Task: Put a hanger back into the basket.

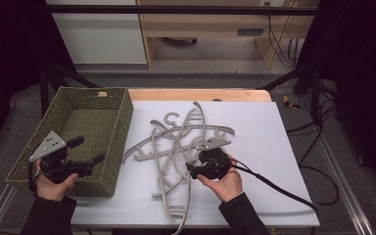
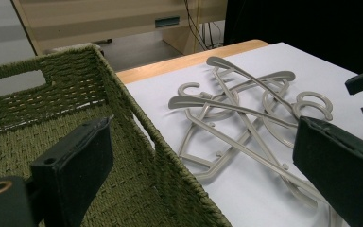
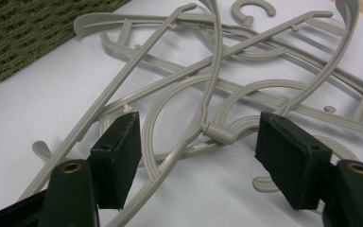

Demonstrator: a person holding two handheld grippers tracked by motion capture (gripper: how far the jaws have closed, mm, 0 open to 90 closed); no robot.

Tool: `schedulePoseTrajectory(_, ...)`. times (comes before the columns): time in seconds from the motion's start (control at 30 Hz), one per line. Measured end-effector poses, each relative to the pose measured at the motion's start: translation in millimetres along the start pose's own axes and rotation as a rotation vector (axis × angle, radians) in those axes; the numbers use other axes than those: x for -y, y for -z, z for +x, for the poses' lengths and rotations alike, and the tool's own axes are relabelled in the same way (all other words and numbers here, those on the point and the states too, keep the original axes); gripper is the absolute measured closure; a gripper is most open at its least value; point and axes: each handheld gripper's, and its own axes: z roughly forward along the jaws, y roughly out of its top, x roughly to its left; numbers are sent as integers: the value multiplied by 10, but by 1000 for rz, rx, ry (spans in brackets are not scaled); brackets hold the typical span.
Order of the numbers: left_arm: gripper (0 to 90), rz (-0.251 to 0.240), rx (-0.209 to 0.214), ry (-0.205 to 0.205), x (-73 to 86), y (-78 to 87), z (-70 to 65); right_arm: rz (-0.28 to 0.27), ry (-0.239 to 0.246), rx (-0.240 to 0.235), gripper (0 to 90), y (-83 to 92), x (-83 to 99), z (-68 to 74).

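**Right gripper poised over a heap of hangers; basket at left**

Nearest the lens, in the right gripper view: two black jaws of the right gripper (image 3: 201, 158) standing well apart, pads pressing on nothing. Between them, the neck of a grey plastic hanger (image 3: 208, 125) where hook meets shoulder, crossed by the slim arm of a second hanger; no contact yet on either pad. Long axis of the framed arm running away from the jaws and slightly across them, so closing would pinch across its thin section.

Seen from the high view: heap of hangers (image 1: 181, 142) tangled on the white sheet (image 1: 264, 147) at table centre, several hooks pointing to the far edge, one long arm trailing toward the near edge. Right gripper (image 1: 210, 164) low over the near right side of the heap, held in the right hand (image 1: 225, 183); clearly the nearer of the two to the hangers.

Left gripper (image 1: 85, 156) held in the left hand (image 1: 54, 183) above the near part of the green woven basket (image 1: 122, 127), jaws wide apart and gripping nothing. Basket just beside the sheet's left edge, interior bare as far as visible; no hanger inside. Likely coming move, judged from the layout: closing on the framed neck, lifting free of the tangle, carrying left to the basket.
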Motion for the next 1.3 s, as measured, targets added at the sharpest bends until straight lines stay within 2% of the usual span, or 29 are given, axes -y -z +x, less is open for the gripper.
schedulePoseTrajectory(0.2, 56, 7, 2, -2, 4, -11, -9, 55, 1, 35, 367, -146, -33, 44)
schedulePoseTrajectory(0.5, 58, 1, 5, -4, -9, 2, -20, 149, -12, 44, 478, -425, 57, 95)
schedulePoseTrajectory(0.77, 60, 6, 6, -9, -10, -11, -34, 180, -26, 46, 582, -538, 97, 109)
schedulePoseTrajectory(0.93, 61, 11, 5, -7, -4, -19, -31, 189, -27, 27, 630, -609, 132, 119)
schedulePoseTrajectory(1.0, 62, 10, 5, -8, -5, -19, -36, 194, -45, 28, 642, -629, 136, 127)
schedulePoseTrajectory(1.13, 63, 14, 6, -11, -4, -24, -39, 197, -58, 29, 660, -636, 131, 117)
schedulePoseTrajectory(1.17, 63, 16, 6, -12, -3, -25, -38, 202, -71, 32, 674, -631, 126, 121)
schedulePoseTrajectory(1.23, 63, 17, 6, -12, -2, -26, -38, 201, -59, 43, 715, -630, 124, 105)
schedulePoseTrajectory(1.3, 63, 15, 6, -11, -4, -26, -41, 204, -69, 36, 750, -632, 114, 100)
